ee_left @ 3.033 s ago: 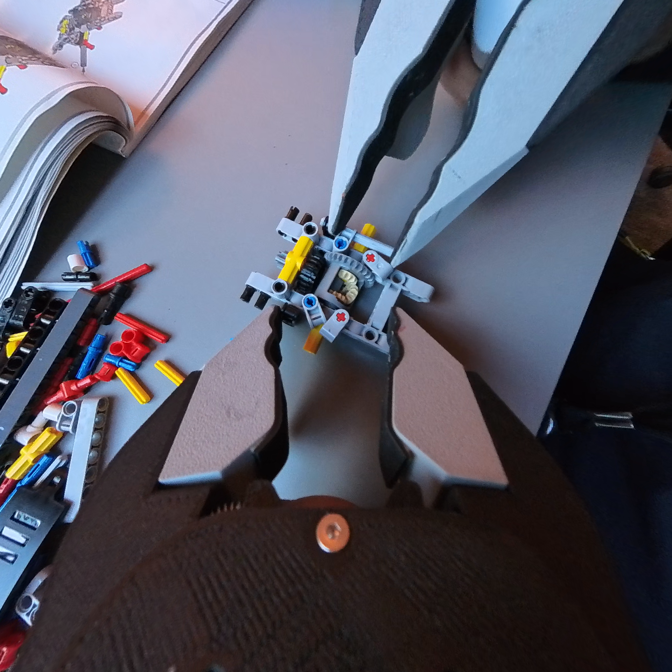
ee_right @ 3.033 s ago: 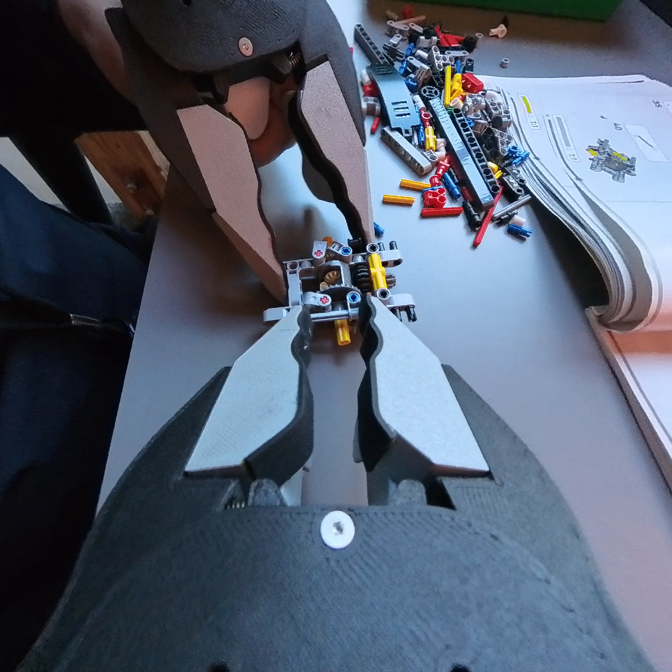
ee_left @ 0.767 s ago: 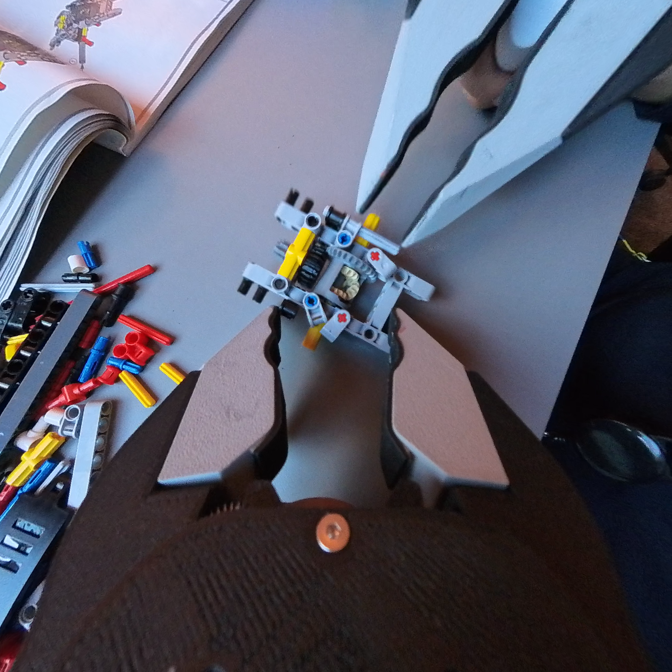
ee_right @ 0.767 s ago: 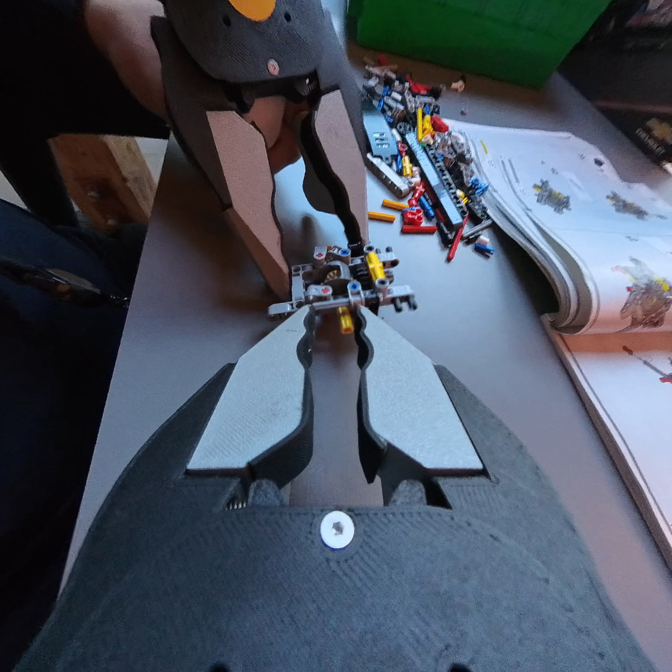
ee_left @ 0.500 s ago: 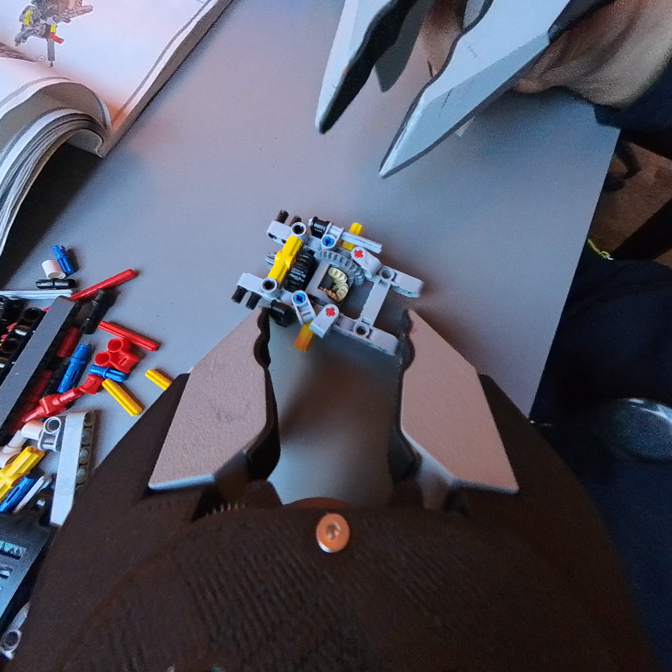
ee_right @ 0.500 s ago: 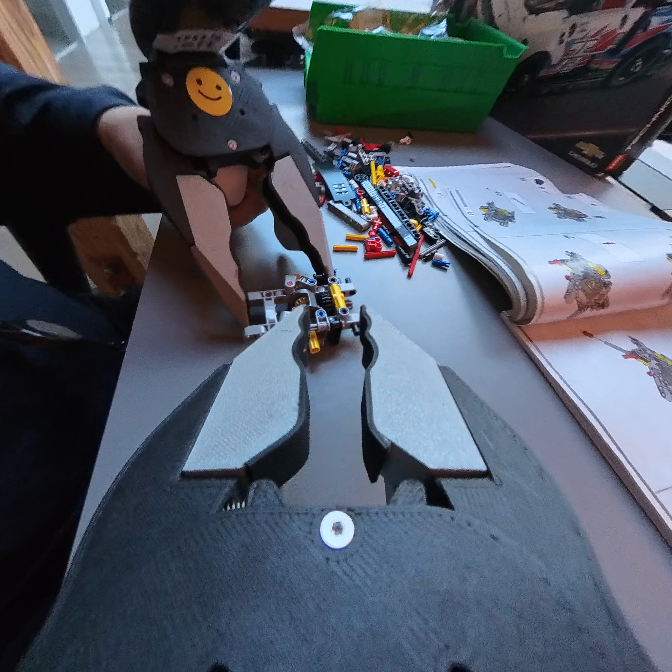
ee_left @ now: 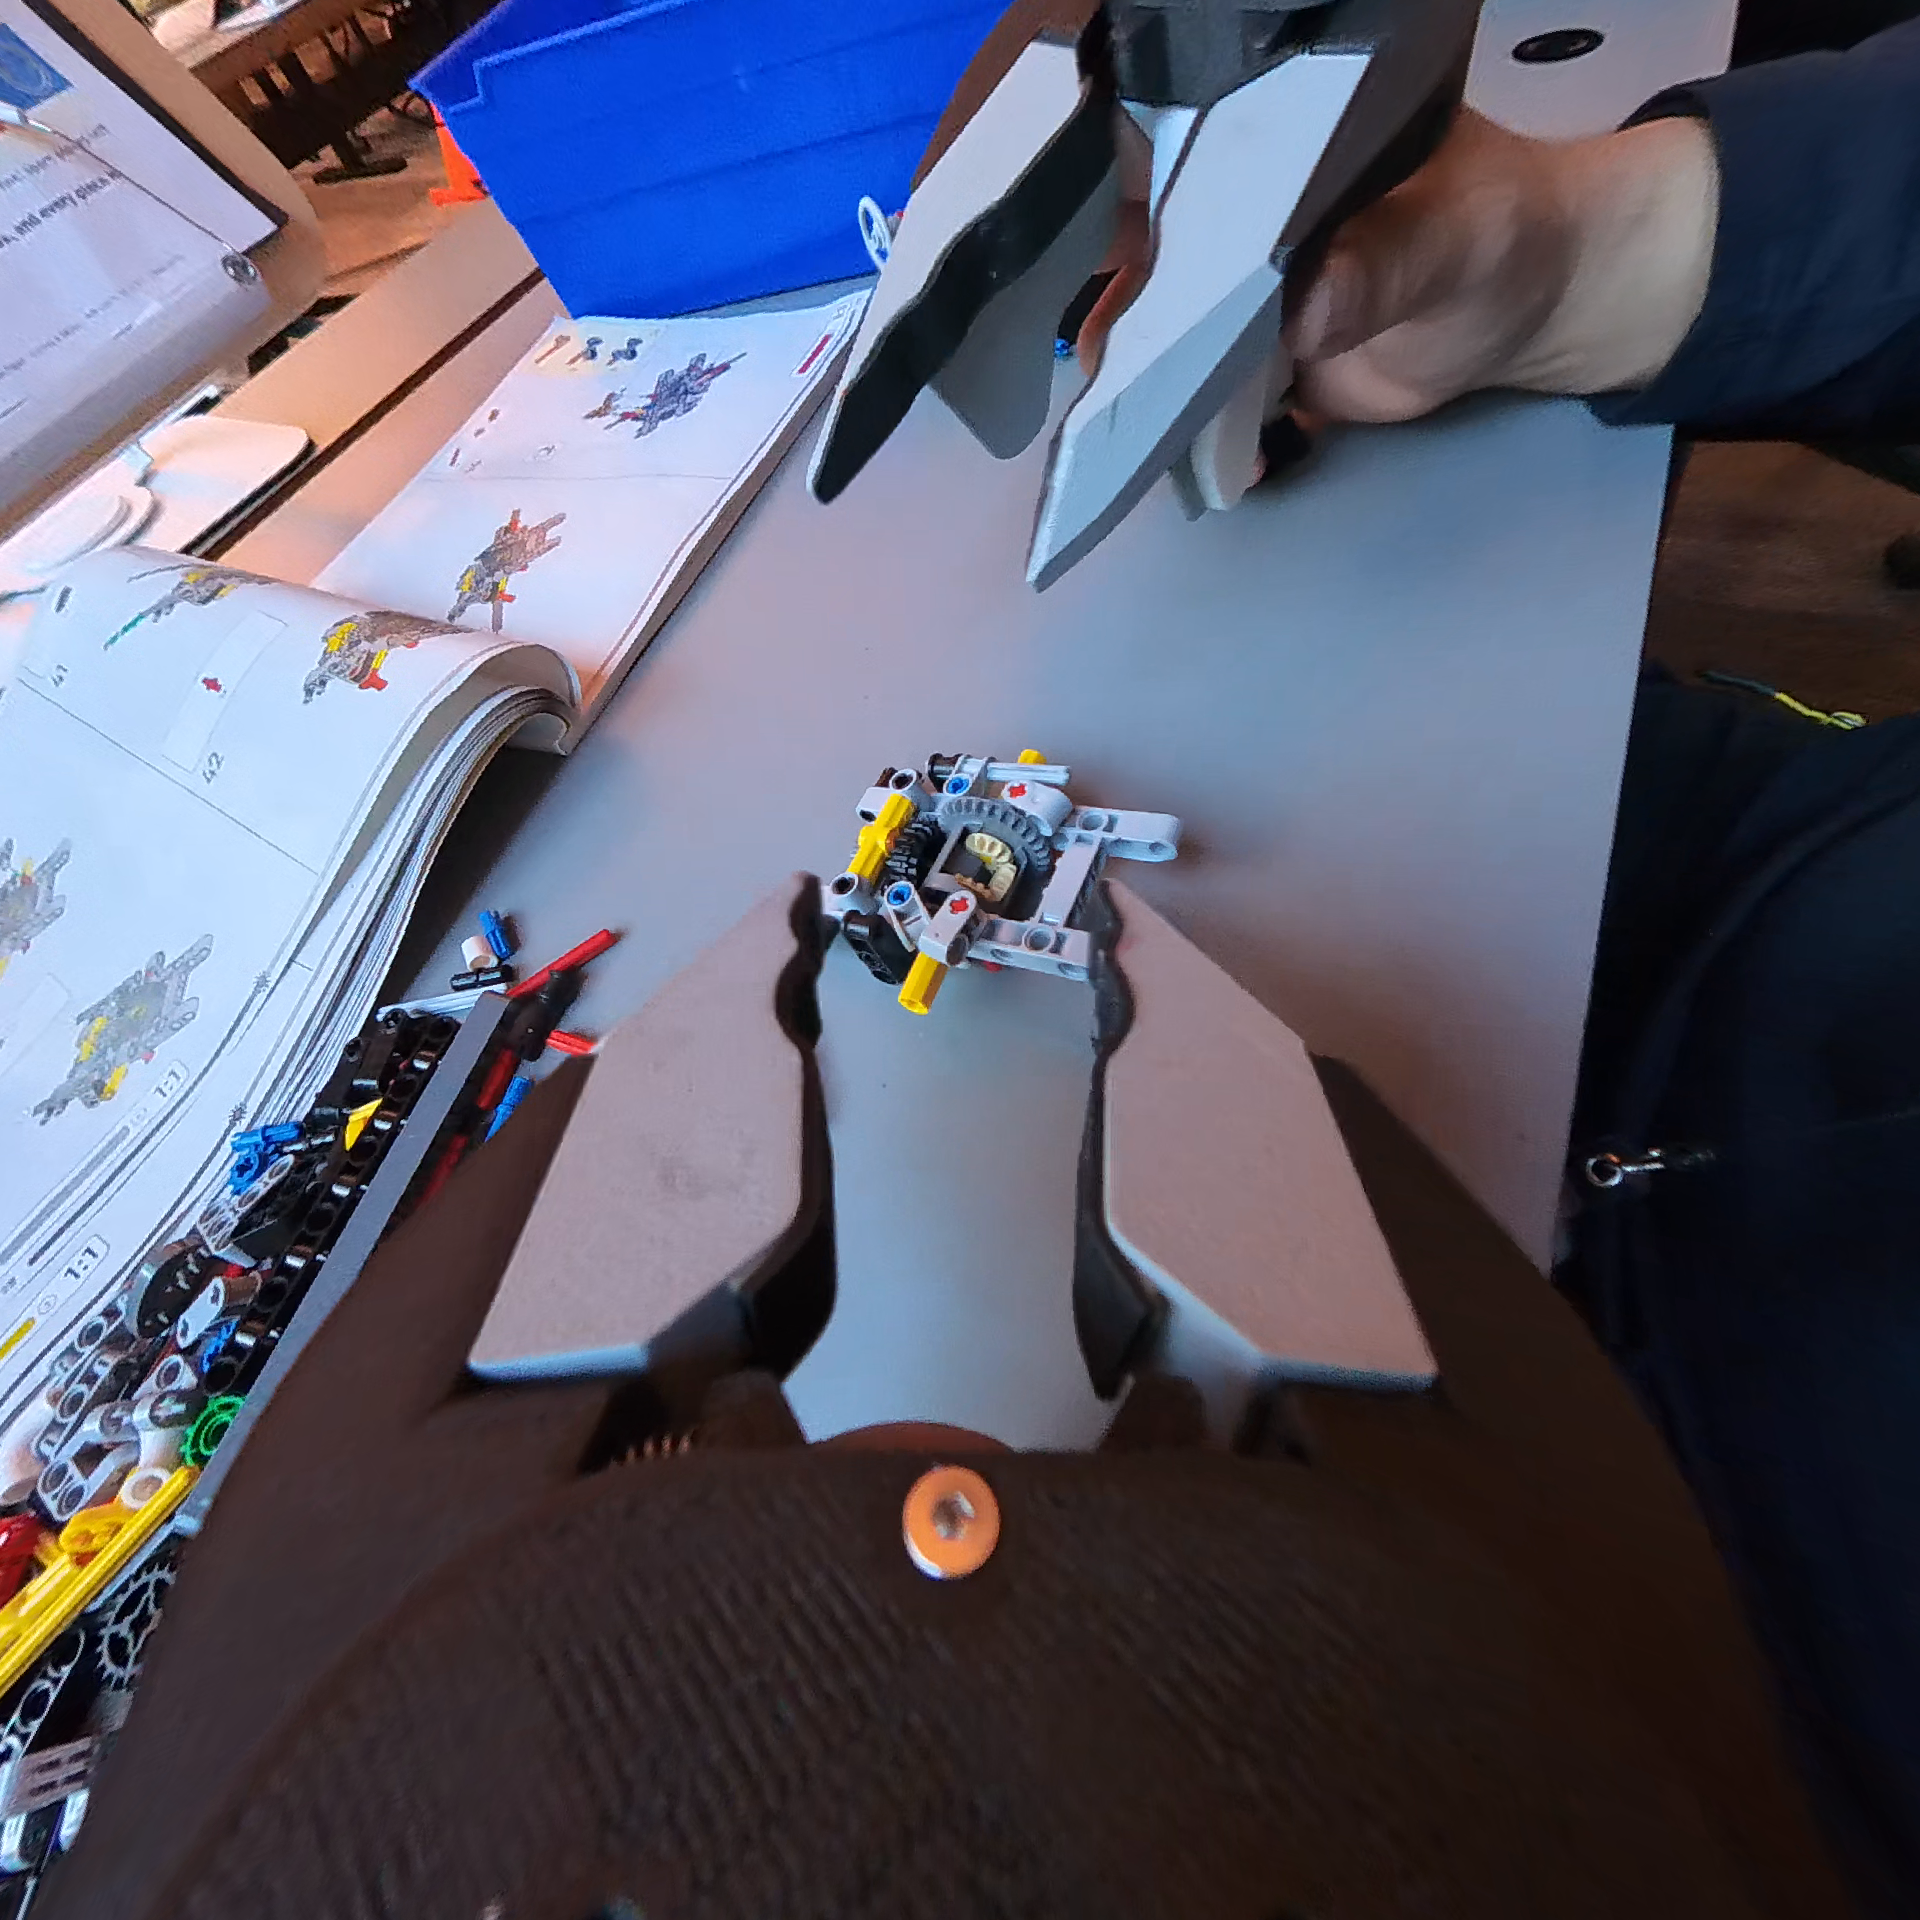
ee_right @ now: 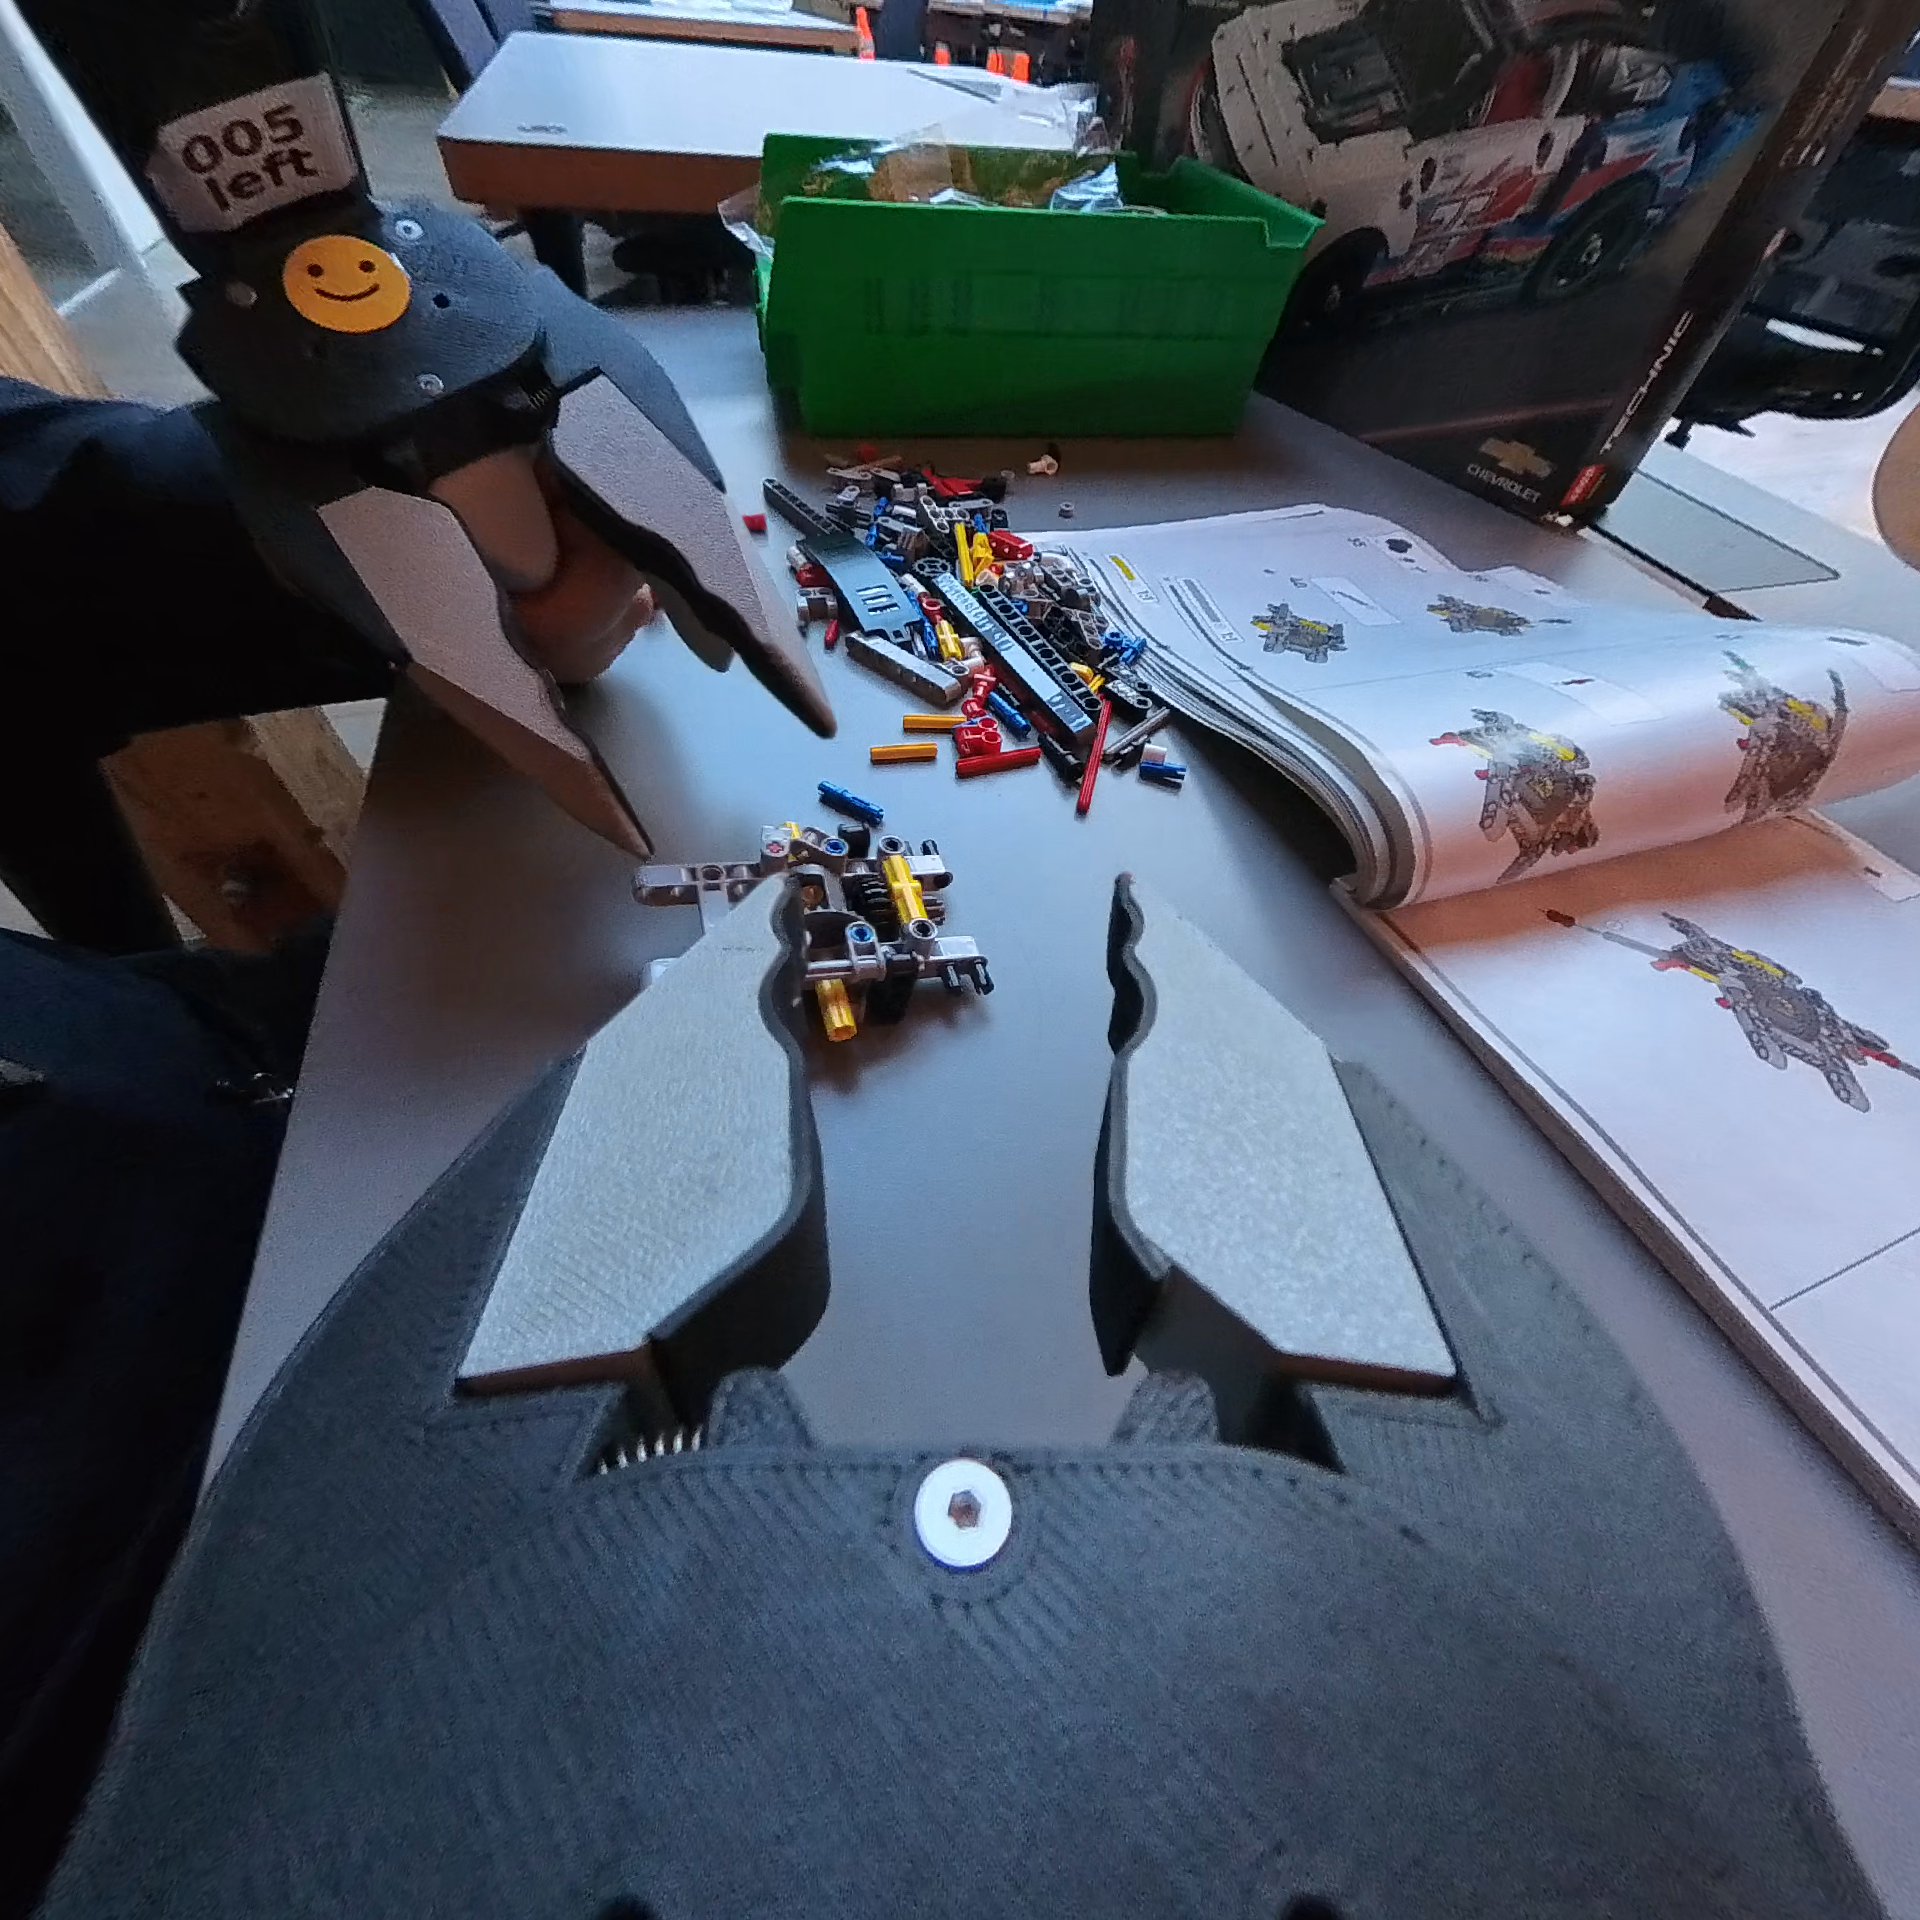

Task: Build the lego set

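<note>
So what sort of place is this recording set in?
Probably a workshop or classroom-type room set up for toy building: a grey table carrying loose building pieces, an open instruction booklet and a green bin, with more tables behind.

Loose parts (ee_right: 966,634) and open booklet (ee_right: 1507,727) crowd one table (ee_left: 1351,675) side.

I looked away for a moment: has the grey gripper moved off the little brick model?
Yes. The grey gripper has lifted up and away from the brick model, which lies on the table; earlier its tips touched the model's far edge.
</note>
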`<control>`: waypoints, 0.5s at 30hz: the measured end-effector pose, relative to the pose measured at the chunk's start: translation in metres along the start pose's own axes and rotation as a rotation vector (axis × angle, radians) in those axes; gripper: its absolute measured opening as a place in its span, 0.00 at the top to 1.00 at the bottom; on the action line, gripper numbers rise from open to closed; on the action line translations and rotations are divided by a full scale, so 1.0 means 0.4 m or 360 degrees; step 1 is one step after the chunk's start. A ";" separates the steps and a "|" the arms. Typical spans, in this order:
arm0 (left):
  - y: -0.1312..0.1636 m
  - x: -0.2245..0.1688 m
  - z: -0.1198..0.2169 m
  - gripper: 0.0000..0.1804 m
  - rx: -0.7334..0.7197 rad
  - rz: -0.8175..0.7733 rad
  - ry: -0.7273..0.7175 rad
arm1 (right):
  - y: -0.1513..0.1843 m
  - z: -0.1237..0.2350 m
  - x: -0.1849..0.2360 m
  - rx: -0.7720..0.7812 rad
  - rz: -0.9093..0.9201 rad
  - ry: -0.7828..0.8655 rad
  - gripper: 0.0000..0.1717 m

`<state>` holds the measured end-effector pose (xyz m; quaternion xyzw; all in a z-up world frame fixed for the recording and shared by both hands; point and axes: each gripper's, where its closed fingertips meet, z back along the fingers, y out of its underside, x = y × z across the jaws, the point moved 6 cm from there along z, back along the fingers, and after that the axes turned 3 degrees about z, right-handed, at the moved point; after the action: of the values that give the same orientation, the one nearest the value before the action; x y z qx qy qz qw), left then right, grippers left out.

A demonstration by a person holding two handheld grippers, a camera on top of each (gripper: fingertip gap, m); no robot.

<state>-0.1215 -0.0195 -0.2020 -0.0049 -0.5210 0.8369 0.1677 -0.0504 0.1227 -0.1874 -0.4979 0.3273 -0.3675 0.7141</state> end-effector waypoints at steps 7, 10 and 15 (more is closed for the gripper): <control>0.010 -0.007 -0.019 0.74 0.0104 -0.0038 0.0038 | 0.006 -0.008 -0.002 0.0051 -0.0019 -0.0015 0.70; 0.013 -0.010 -0.023 0.74 0.0126 -0.0054 0.0047 | 0.007 -0.010 -0.003 0.0063 -0.0034 -0.0024 0.73; 0.014 -0.011 -0.025 0.75 0.0141 -0.0057 0.0054 | 0.010 -0.013 -0.001 0.0083 -0.0027 -0.0031 0.76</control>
<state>-0.1170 -0.0145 -0.2121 -0.0021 -0.4805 0.8558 0.1916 -0.0540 0.1215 -0.1927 -0.4855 0.3062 -0.3771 0.7268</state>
